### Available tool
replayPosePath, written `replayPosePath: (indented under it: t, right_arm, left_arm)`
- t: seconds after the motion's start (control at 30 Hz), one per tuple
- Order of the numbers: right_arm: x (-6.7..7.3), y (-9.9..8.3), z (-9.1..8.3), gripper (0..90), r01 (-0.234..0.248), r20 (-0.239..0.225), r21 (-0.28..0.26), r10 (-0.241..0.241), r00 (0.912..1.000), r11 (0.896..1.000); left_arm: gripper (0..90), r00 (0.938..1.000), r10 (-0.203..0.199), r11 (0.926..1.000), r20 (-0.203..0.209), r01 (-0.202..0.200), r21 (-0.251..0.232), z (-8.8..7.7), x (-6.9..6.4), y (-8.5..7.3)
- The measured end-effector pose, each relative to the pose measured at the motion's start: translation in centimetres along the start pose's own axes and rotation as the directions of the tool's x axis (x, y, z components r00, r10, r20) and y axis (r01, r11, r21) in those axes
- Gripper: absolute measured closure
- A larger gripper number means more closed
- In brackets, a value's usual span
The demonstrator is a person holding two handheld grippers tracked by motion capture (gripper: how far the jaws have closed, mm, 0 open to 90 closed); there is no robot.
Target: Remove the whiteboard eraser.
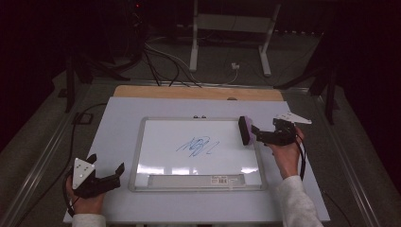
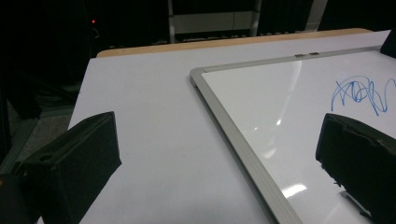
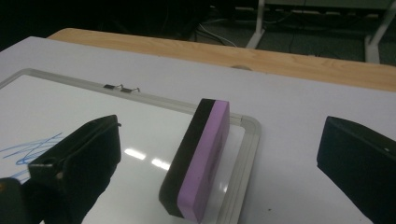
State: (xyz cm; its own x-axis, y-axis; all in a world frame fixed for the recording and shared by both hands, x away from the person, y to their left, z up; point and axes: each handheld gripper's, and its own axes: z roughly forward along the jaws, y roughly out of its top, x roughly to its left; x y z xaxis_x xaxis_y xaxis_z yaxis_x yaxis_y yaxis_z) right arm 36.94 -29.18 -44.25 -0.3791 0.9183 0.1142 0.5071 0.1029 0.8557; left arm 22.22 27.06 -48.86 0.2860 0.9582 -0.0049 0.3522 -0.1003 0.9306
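Observation:
A whiteboard (image 1: 156, 161) with a silver frame lies in the middle of the table, a blue scribble (image 1: 197, 146) near its centre. A purple eraser with a black felt side (image 1: 245, 130) stands on edge at the board's right rim. In the right gripper view the eraser (image 3: 201, 158) sits between the two widely spread jaws, touching neither. My right gripper (image 1: 257, 134) is open just right of it. My left gripper (image 1: 107, 162) rests open and holds nothing at the table's near left, beside the board's left frame (image 2: 233, 135); the scribble (image 2: 359, 93) lies beyond its right jaw.
A white sheet (image 1: 118, 123) covers the table, and a wooden strip (image 1: 189, 92) shows at the far edge. Two small clips (image 3: 122, 87) sit on the board's far frame. Cables (image 1: 165, 66) and a white stand (image 1: 227, 28) are on the floor behind.

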Motion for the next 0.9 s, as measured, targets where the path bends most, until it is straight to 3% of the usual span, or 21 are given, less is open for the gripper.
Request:
replayPosePath:
  t: [0.7,0.9]
  right_arm:
    - [-0.9,-0.4,2.9,2.3,-0.050,0.006,0.059,0.050,0.9987,0.997]
    - [-1.2,-0.7,3.7,7.8,-0.073,-0.007,0.091,0.074,0.9972,0.993]
  left_arm:
    - [0.6,1.0000,0.005,1.0000,0.002,-0.005,0.008,0.2,-0.1,-0.1]
    - [0.6,0.9999,0.010,0.9999,0.003,-0.010,0.010,0.2,-0.2,-0.1]
